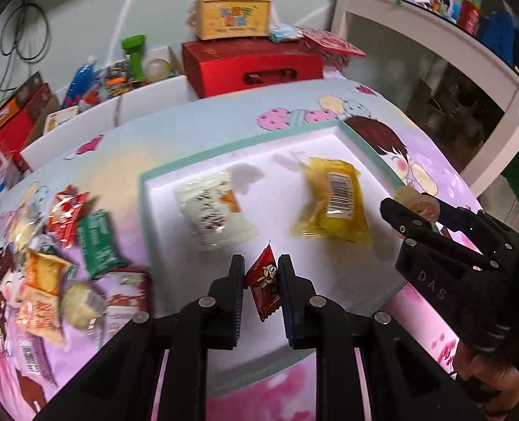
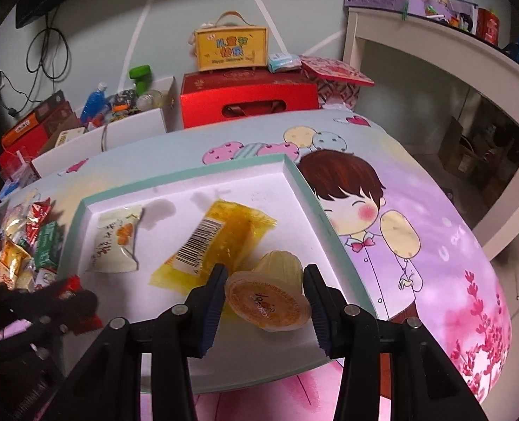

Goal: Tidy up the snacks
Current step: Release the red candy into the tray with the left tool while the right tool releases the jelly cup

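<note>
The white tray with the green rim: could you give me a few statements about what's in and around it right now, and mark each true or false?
1. The left gripper holds a small red packet. True.
2. The right gripper is empty. False: a jelly cup sits between its fingers.
3. A yellow packet with a barcode lies in the tray. True.
4. The white packet lies outside the tray. False: it lies inside, left of the yellow one.
5. A pile of snacks lies on the cloth left of the tray. True.
6. The red box sits inside the tray. False: it stands behind the table.
</note>
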### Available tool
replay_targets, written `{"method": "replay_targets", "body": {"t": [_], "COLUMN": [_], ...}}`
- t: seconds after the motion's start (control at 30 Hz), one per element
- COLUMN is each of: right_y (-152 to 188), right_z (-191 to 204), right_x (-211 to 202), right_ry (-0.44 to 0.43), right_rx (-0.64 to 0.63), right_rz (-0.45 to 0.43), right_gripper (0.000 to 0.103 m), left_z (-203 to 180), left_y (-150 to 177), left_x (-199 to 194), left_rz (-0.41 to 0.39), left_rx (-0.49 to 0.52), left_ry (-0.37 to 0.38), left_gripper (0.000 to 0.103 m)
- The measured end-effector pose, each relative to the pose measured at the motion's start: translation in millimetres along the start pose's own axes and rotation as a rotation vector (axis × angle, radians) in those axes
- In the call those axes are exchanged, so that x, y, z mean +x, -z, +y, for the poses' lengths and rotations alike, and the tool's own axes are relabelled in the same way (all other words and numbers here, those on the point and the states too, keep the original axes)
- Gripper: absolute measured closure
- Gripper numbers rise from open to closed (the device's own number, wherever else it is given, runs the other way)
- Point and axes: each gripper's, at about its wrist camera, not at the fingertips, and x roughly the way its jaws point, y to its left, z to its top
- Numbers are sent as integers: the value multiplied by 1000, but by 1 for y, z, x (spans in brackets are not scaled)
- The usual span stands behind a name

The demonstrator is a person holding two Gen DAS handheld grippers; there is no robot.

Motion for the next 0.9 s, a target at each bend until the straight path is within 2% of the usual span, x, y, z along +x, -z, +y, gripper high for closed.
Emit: {"method": "replay_targets", "body": {"t": [0.07,0.13,0.17,0.2,0.33,0.37,0.43,0.47,0.57,0.67,0.9], "right_y": [2,3,4,4,5,5,5,5,6,6,5], "right_z": [0,1,1,2,6,7,7,8,10,11,12], "right_x": [3,7,7,8,7,6,6,6,7,10,9], "right_ry": [11,8,4,0,-5,-5,-1,-1,3,2,-13], "right_rx": [-1,3,4,4,-5,-6,-5,-5,-11,-14,-6], "right_rz": [14,24,29,31,31,24,19,18,22,26,9], "right_gripper": [55,55,55,55,53,51,35,35,33,26,3], "left_z": [-2,-1,-1,0,9,10,14,16,21,25,33], "left_y": [4,7,9,10,13,13,15,16,18,19,21], "left_x": [8,13,14,14,10,10,8,7,8,9,4], "left_rz": [19,39,44,44,35,33,29,26,26,24,-11], "left_rx": [-5,-12,-15,-19,-48,-54,-62,-66,-79,-87,-92], "left_ry": [10,2,-3,-4,-3,-8,-23,-34,-59,-76,-121], "left_gripper": [82,72,59,52,51,47,35,29,25,17,7]}}
